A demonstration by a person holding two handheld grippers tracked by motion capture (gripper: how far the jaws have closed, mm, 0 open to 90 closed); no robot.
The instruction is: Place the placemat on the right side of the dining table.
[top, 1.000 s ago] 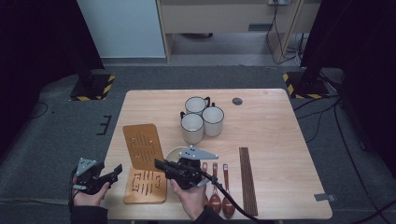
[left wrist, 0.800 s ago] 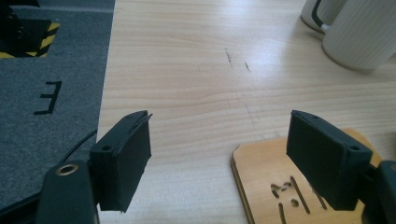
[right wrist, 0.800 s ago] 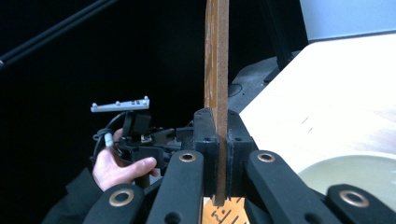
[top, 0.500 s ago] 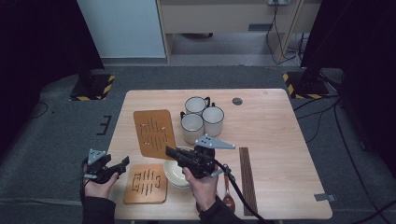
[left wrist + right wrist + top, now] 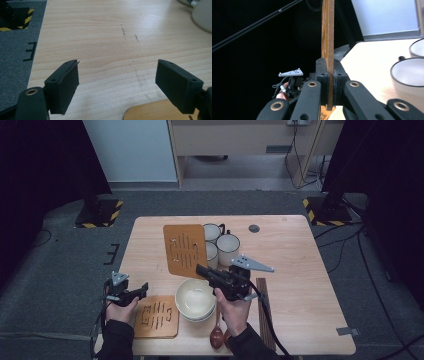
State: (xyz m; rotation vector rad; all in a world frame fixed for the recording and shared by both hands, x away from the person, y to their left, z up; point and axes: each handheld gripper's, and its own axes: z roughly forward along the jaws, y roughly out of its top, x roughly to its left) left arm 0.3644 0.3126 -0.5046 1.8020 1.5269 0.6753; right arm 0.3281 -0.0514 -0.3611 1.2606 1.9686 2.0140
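While the right tongs (image 5: pixel 202 270) pinch a thin orange wooden mat (image 5: pixel 185 250) by its near edge, with their jaws clamped flat on both faces as the right gripper view (image 5: pixel 328 82) shows, the mat stands up off the table (image 5: pixel 300 250), edge-on to these tongs and running straight away from their tips. Its long axis points forward and up from the grip, so the free end hangs over the cluster of white mugs (image 5: pixel 227 247) just ahead and to the right of the jaws. A stack of pale bowls (image 5: pixel 195 299) sits directly below and behind the tips. The left tongs (image 5: pixel 142 290) are well off to the left, low beside the table's near corner, and their jaws have just been opening, now standing wide with nothing between them (image 5: pixel 117 82). Just to their right lies a second mat (image 5: pixel 156 316), flat on the table. The right hand alone carries the raised mat, so any placing seems to depend on tipping its far end down clear of the mugs.
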